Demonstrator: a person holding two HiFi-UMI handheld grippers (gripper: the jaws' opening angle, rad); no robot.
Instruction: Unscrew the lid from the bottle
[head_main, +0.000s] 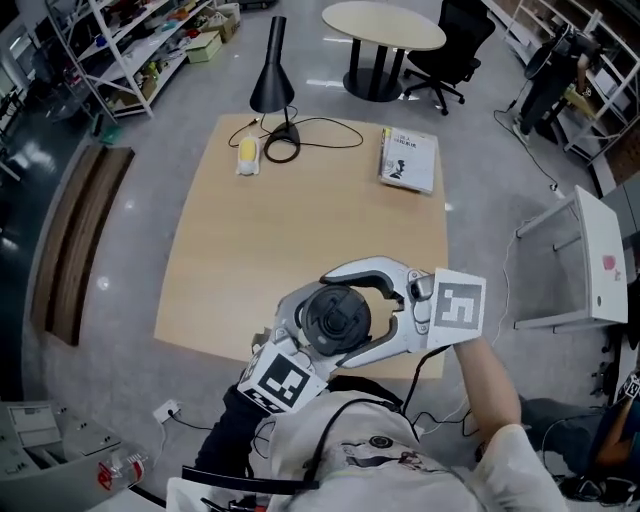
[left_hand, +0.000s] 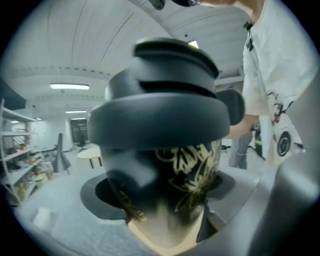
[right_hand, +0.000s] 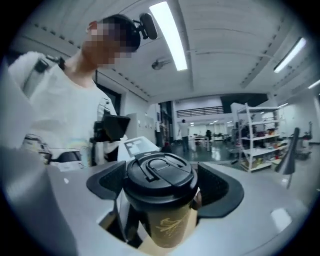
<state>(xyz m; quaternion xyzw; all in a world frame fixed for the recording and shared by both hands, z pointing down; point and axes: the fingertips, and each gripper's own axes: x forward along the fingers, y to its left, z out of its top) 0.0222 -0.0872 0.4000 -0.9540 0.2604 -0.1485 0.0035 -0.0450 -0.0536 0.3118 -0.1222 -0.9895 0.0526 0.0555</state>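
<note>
The bottle is a tan cup-shaped one with a gold flower print (left_hand: 192, 172) and a black lid (head_main: 335, 318). It hangs in the air close to the person's body, just in front of the table's near edge. My left gripper (head_main: 322, 335) comes in from the lower left and is shut on the bottle's body (right_hand: 167, 225) below the lid. Its pads (left_hand: 102, 195) sit on either side of the printed wall. My right gripper (head_main: 345, 312) reaches in from the right. Both of its curved jaws wrap the lid (right_hand: 160, 172), and the pads (right_hand: 107, 182) press on the rim.
A wooden table (head_main: 300, 220) lies ahead with a black lamp (head_main: 272, 75), a yellow object (head_main: 247, 152) and a book (head_main: 408, 160) at its far edge. Beyond stand a round table (head_main: 383, 25) and an office chair (head_main: 450, 50). A white side table (head_main: 600, 250) is at the right.
</note>
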